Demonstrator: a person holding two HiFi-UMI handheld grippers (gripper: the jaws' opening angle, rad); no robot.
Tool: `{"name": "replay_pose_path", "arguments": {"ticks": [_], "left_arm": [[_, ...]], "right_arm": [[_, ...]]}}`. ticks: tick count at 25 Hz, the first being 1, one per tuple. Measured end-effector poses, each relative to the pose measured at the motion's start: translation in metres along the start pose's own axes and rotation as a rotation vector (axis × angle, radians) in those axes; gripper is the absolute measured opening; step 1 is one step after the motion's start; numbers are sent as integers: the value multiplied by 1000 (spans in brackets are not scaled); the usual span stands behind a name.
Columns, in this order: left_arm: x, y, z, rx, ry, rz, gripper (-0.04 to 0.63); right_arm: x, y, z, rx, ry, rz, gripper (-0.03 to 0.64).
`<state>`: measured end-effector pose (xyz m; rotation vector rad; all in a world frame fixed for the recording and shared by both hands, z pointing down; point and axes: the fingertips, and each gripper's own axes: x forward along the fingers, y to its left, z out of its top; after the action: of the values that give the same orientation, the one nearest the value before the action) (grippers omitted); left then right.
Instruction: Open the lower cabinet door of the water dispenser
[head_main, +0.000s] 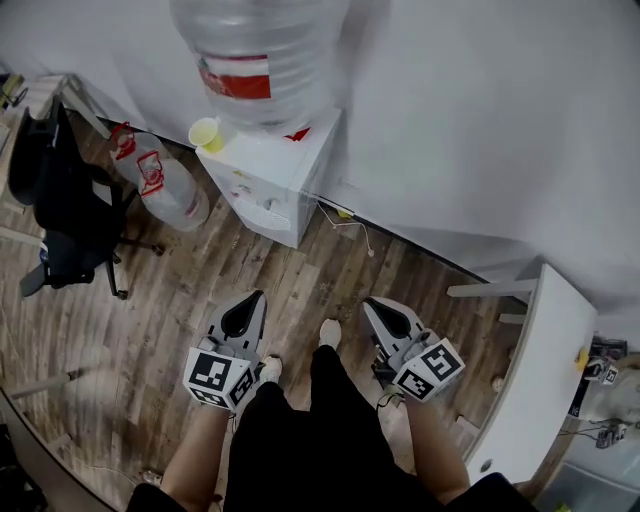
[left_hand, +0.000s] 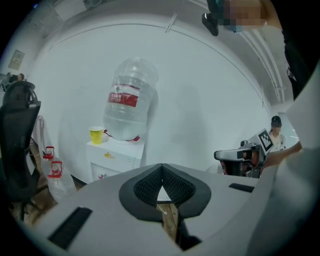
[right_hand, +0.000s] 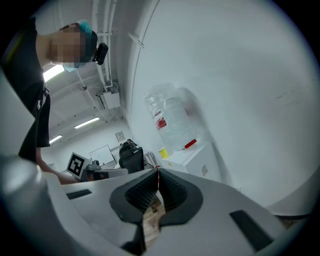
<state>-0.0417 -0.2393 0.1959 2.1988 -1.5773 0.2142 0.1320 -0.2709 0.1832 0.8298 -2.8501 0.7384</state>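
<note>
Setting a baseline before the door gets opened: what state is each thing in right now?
Water dispenser: cabinet door looks shut, nothing swung out.
Big bottle: mounted on the dispenser's top.
Yellow cup: upright on the dispenser.
Left hand-held gripper: shut, empty.
Right hand-held gripper: shut, empty.

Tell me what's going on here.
A person stands on the wood floor facing a white water dispenser against the wall, with a gripper in each hand. The left gripper and the right gripper are both shut and empty, well short of the dispenser, and nothing touches it yet. A big bottle and a yellow cup sit on top; a spare bottle is on the floor beside it.
</note>
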Motion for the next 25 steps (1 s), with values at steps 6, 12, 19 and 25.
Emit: {"name": "replay_pose_path", "arguments": {"ticks": [6,12,19,25], "left_arm": [[47,-7,-13,-9,24,59,14],[92,-17,-32,-39,18,83,14],[115,-21,-47,-37,2,35,14],[131,19,-100,-16,10,49,14]], "right_arm": [[26,-57,-11,-33,55,79,23],[64,-105,-27,-64,83,168,23],[87,-122,-52,-50,48,164,23],[113,-139,-134,-1,84,152,23]]}}
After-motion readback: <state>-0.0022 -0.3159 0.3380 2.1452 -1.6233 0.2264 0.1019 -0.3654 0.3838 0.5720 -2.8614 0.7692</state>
